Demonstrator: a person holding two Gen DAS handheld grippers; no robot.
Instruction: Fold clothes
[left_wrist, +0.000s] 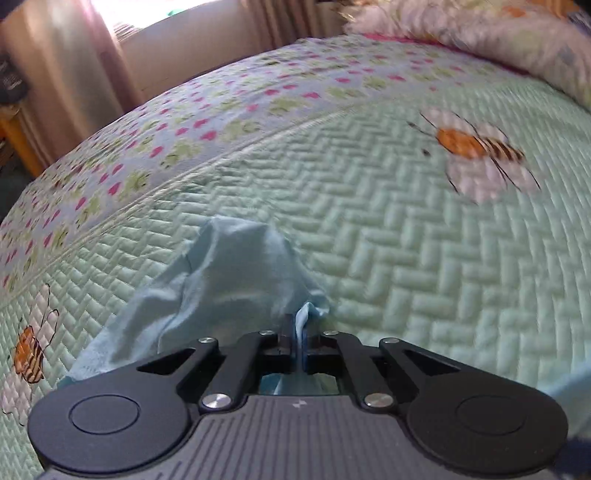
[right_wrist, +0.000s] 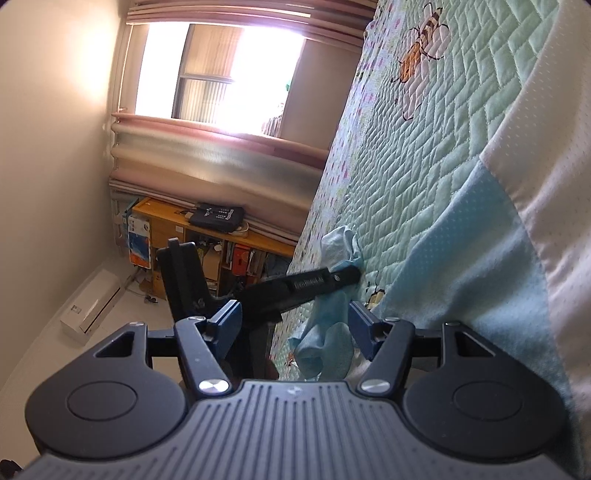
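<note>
The left gripper (left_wrist: 298, 339) fills the foreground of its own view, matte black links and ribbed grey housing, its jaws pressed together on a thin fold of the light blue cloth (left_wrist: 229, 280). The cloth is soft and slightly fuzzy; it bunches into a rumpled peak just ahead of the jaws and trails off in a flat tail to their left. It lies on a mint quilt (left_wrist: 406, 266) stitched in a raised herringbone pattern, which runs smooth and bare ahead of the jaws and to their right. An embroidered bee (left_wrist: 480, 151) with white wings sits well ahead and to the right, another bee (left_wrist: 29, 354) to the left. Farther ahead a straight seam gives way to a border (left_wrist: 184, 129) printed with pink and green spots, and past that edge hang pale curtains (left_wrist: 74, 74). In the right wrist view the right gripper (right_wrist: 293, 326) stands with its blue-padded jaws wide apart, and nothing is pressed between them, though a loose hanging fold of the cloth (right_wrist: 325, 347) shows in the gap. Ahead of them the left gripper (right_wrist: 347, 275) appears as a dark bar nipping the cloth at the quilt (right_wrist: 443, 129). To the right of the jaws a dimpled blue and white blanket (right_wrist: 480, 258) lies over the quilt. To their left is open room, with a wooden shelf (right_wrist: 162, 225) beneath a bright window (right_wrist: 221, 70).
</note>
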